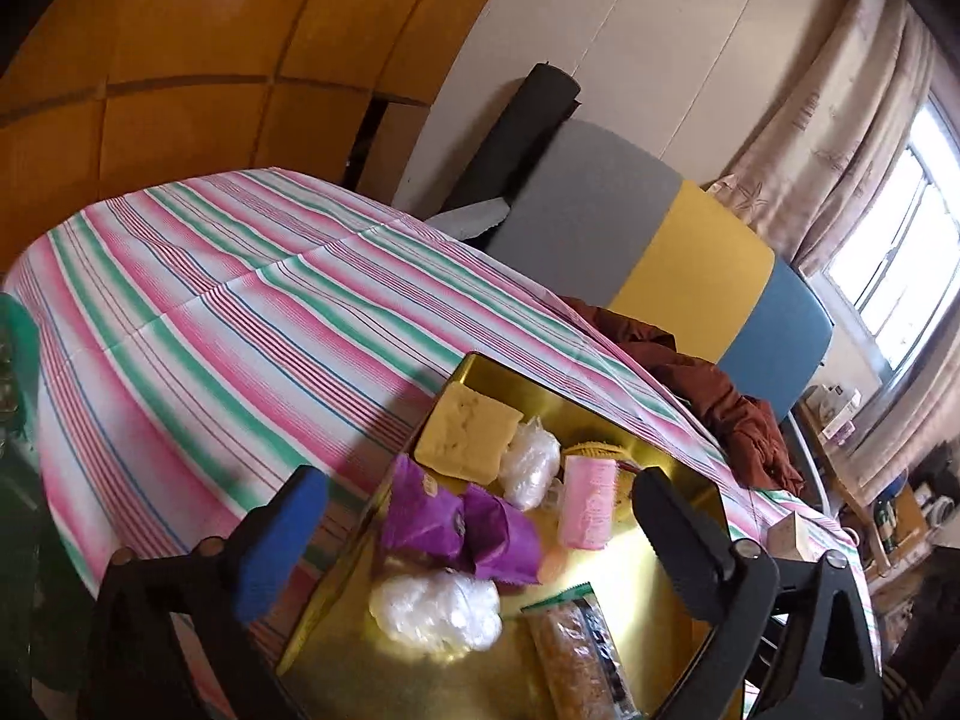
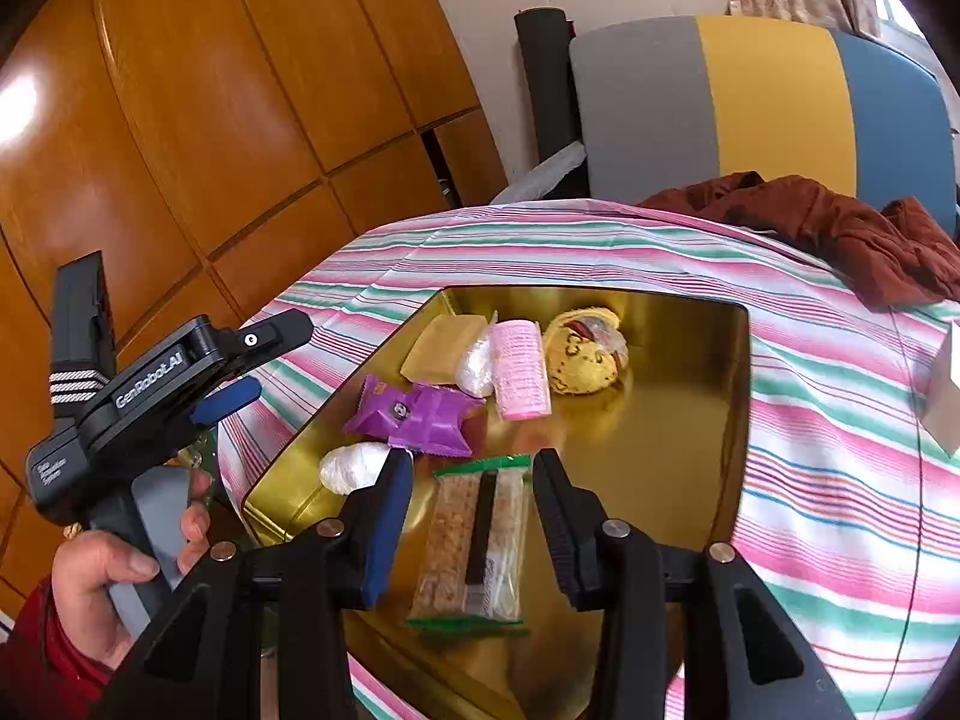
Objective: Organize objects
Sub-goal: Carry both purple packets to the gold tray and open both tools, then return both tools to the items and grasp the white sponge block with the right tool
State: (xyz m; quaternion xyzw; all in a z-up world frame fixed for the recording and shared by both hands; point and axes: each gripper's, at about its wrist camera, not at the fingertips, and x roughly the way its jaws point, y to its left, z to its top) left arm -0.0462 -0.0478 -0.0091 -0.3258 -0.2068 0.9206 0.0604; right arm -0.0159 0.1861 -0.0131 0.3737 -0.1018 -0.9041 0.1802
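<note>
Now the bar (image 2: 477, 540) lies in the tin (image 2: 690, 420), between the right gripper's (image 2: 474, 516) parted, non-touching fingers; lift straight away. Left gripper (image 1: 480, 534) is spread wide, empty.

A table under a pink, green and white striped cloth (image 1: 210, 300) fills the middle of the room. Beyond its far edge stands a chair with a backrest (image 2: 774, 96) in grey, yellow and blue panels, and a rust-brown garment (image 2: 840, 228) lies crumpled at the table's far right corner. Glossy orange-brown wooden cabinet doors (image 2: 210, 90) line the left wall, next to a plain cream wall (image 1: 630, 30). Daylight enters through a window (image 1: 900, 228) on the right, framed by beige curtains (image 1: 828, 120).
</note>
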